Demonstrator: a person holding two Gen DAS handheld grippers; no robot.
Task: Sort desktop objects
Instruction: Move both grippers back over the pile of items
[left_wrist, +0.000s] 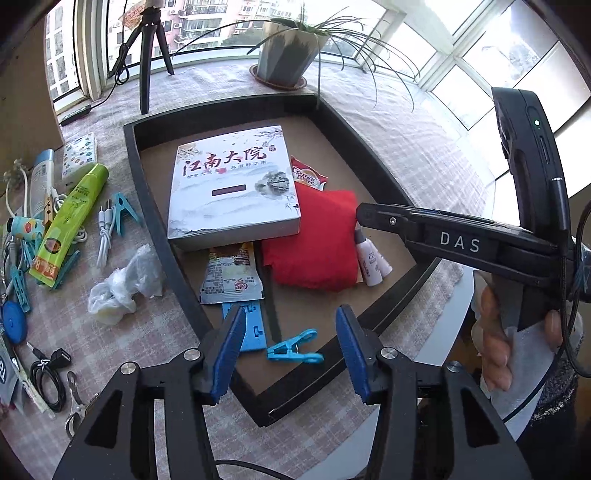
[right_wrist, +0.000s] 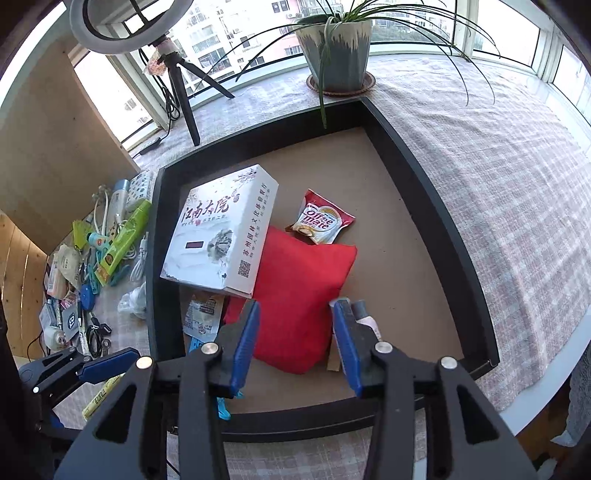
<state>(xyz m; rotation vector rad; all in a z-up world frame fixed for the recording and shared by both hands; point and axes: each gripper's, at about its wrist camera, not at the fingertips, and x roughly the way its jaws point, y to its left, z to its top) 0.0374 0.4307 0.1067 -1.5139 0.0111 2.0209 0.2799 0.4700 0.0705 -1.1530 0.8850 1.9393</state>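
A black-rimmed tray holds a white printed box, a red cloth pouch, a Coffee-mate sachet, a snack packet, a small white bottle and a blue clothespin. My left gripper is open, above the tray's near corner and the clothespin. My right gripper is open, above the red pouch's near end, with the bottle beside its right finger. It also shows in the left wrist view.
Clutter lies on the cloth left of the tray: a green tube, white cables, a crumpled plastic bag, blue clips and a black cable. A potted plant and a tripod stand behind.
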